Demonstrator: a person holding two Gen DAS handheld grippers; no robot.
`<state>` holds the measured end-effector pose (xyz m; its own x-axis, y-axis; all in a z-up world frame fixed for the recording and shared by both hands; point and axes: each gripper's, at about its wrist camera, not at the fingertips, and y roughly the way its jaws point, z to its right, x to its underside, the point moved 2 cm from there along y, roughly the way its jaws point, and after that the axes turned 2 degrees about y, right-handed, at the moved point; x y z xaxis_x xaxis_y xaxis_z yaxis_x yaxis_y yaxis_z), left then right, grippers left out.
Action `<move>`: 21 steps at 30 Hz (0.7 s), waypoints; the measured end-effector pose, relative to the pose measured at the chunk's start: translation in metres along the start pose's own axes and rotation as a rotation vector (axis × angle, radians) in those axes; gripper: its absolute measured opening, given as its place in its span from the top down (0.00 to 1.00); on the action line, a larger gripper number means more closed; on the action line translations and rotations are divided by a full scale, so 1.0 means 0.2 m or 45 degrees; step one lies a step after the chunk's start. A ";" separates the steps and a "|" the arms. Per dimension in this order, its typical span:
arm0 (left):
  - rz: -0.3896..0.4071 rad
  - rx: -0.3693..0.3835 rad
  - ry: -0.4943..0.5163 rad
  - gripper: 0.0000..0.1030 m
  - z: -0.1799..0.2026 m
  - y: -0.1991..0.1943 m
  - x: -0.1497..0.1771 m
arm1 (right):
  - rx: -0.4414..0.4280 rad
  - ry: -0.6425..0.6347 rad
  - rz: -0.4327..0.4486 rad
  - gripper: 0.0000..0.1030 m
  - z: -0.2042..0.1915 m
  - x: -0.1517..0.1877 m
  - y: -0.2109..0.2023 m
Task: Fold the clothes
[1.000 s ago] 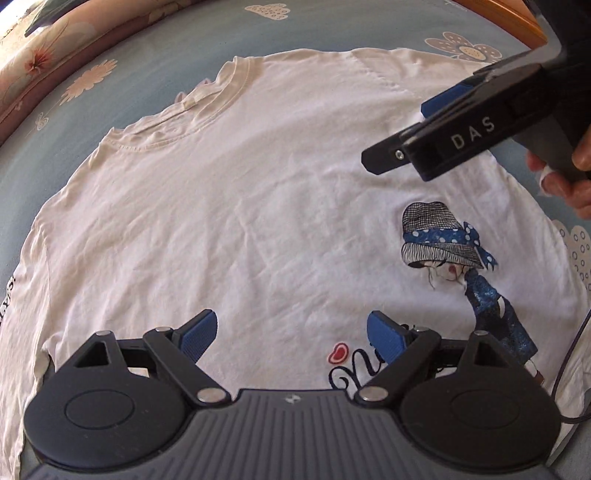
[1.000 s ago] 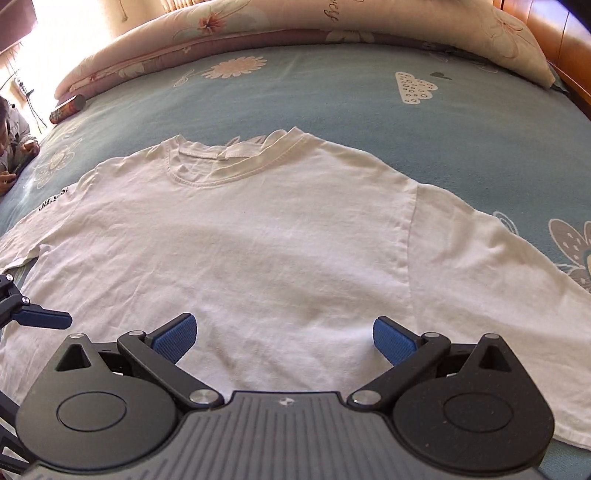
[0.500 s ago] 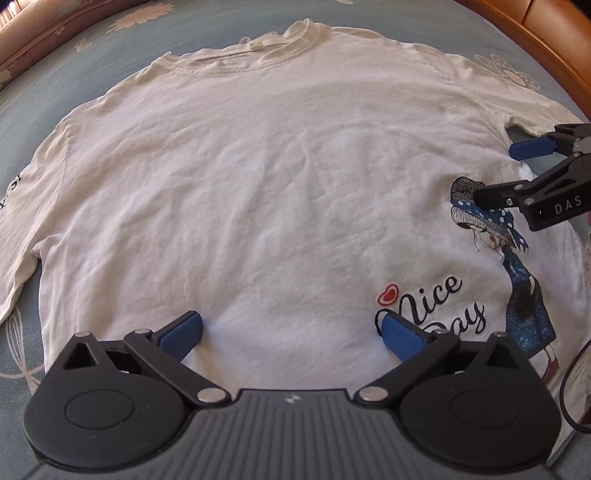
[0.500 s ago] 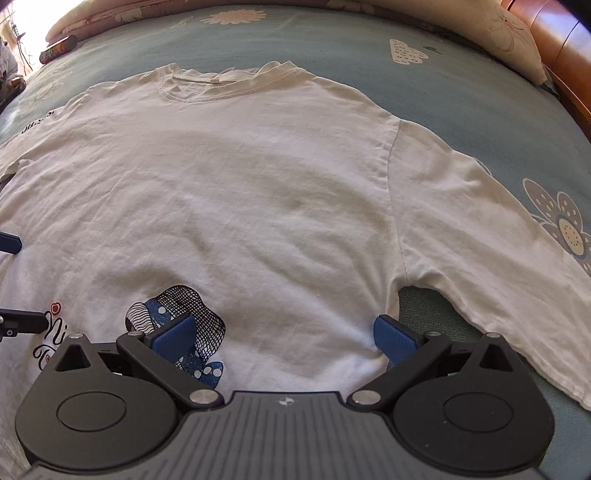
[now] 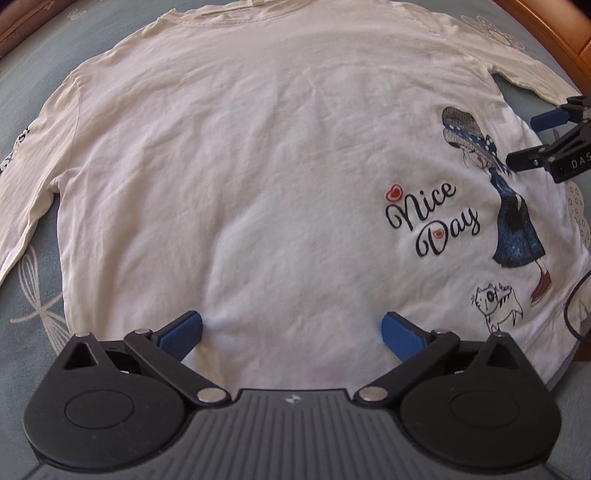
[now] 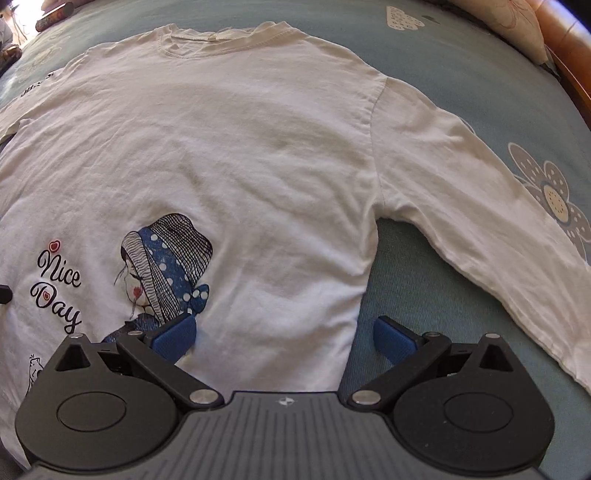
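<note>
A white long-sleeved shirt (image 5: pixel 258 166) lies flat, front up, on a blue bedspread (image 5: pixel 29 325); it also shows in the right wrist view (image 6: pixel 258 147). It bears a "Nice Day" print (image 5: pixel 428 218) and a girl in a blue hat (image 6: pixel 166 266). My left gripper (image 5: pixel 291 332) is open and empty over the shirt's lower middle. My right gripper (image 6: pixel 284 338) is open and empty over the shirt's right side edge, below the armpit. It also shows at the right edge of the left wrist view (image 5: pixel 546 136).
The right sleeve (image 6: pixel 480 206) stretches out to the right on the floral bedspread (image 6: pixel 424 288). The left sleeve (image 5: pixel 26 184) lies at the far left. A wooden bed frame (image 5: pixel 546 29) runs along the right. A pillow (image 6: pixel 524 22) lies at the top right.
Both grippers have drawn back toward the shirt's hem, so more of the shirt and its print shows. Both stay open.
</note>
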<state>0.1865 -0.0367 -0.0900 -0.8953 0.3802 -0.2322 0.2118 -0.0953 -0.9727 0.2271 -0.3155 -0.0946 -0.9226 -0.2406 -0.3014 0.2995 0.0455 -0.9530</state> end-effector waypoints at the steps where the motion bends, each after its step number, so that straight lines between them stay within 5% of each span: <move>1: 0.001 -0.013 0.039 0.01 0.00 -0.02 0.02 | 0.033 0.031 -0.011 0.00 -0.01 0.02 -0.04; 8: 0.117 0.067 0.336 0.01 0.03 -0.07 0.05 | -0.008 0.278 0.225 0.00 -0.37 0.01 -0.20; 16: 0.199 0.164 0.552 0.01 0.04 -0.07 0.36 | 0.106 0.365 0.223 0.00 -0.71 0.33 -0.08; 21: 0.121 0.213 0.648 0.01 0.04 -0.13 0.47 | 0.101 0.390 0.189 0.00 -0.73 0.50 -0.14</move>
<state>0.0931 -0.0054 -0.0874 -0.5638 0.7560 -0.3325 0.1799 -0.2804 -0.9429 0.0916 -0.1988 -0.1017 -0.8940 0.0655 -0.4432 0.4428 -0.0204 -0.8964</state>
